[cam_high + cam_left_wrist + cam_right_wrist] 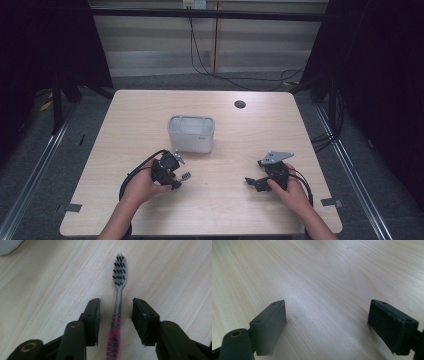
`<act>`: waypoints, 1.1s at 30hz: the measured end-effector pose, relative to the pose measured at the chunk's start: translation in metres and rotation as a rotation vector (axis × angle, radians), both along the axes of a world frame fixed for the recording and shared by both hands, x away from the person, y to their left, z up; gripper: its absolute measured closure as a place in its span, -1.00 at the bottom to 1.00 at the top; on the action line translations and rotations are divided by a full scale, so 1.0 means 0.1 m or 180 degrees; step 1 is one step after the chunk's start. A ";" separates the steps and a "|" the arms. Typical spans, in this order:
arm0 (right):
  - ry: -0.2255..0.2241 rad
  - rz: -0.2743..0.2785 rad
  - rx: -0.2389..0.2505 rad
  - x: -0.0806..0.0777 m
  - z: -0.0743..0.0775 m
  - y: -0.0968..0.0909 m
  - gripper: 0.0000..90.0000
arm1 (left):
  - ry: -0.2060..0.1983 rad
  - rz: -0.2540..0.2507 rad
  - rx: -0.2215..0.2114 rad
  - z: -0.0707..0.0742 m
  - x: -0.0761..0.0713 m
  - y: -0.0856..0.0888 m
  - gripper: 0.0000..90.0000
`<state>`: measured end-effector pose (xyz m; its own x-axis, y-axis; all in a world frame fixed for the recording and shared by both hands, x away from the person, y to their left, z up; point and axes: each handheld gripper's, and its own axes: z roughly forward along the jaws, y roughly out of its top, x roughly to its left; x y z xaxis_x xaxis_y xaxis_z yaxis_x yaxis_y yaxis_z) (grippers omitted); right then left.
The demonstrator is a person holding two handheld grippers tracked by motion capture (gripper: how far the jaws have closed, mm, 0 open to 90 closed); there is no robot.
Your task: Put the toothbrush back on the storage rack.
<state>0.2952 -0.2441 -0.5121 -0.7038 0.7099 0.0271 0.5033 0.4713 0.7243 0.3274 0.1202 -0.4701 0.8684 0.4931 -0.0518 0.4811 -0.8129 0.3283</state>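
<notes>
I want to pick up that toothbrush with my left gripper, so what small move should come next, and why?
Probably close the left gripper now. In the left gripper view its fingers stand open on either side of the toothbrush, which lies flat on the table, with its neck and pink grip centred between them. Closing should catch the handle without nudging it.

Both forearms enter from the bottom edge of the high view. Left hand point(142, 186), lower left of centre, holds the black two-jaw left gripper point(116, 316), fingers parted. Right hand point(290, 192), lower right, holds the black right gripper point(327, 322), fingers wide apart.
</notes>
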 end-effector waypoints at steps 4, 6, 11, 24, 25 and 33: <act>0.0000 0.0003 0.0006 0.00 0.00 0.00 -0.68 | 0.0036 -0.0069 0.0087 0.02 0.00 -0.05 0.44; 0.0000 0.0002 0.0006 0.00 0.00 0.00 -0.68 | 0.0069 -0.0088 0.0121 0.02 -0.01 -0.08 0.54; 0.0000 0.0000 0.0006 0.00 0.00 0.00 -0.68 | 0.0166 -0.0095 0.0153 0.03 0.01 -0.10 0.84; 0.0002 0.0001 0.0007 0.01 0.00 0.00 -0.69 | 0.0147 0.0003 0.0104 0.03 0.01 -0.07 0.87; 0.0000 0.0004 0.0006 0.01 0.00 0.00 -0.69 | 0.0120 0.0048 0.0032 0.03 0.02 -0.03 0.87; 0.0001 0.0004 0.0006 0.01 0.00 0.01 -0.69 | 0.0018 0.0202 -0.0326 0.17 0.03 0.08 0.87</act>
<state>0.2962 -0.2436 -0.5124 -0.7046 0.7090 0.0287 0.5030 0.4705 0.7250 0.3303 0.1280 -0.4526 0.8352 0.5389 -0.1093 0.5325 -0.7431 0.4051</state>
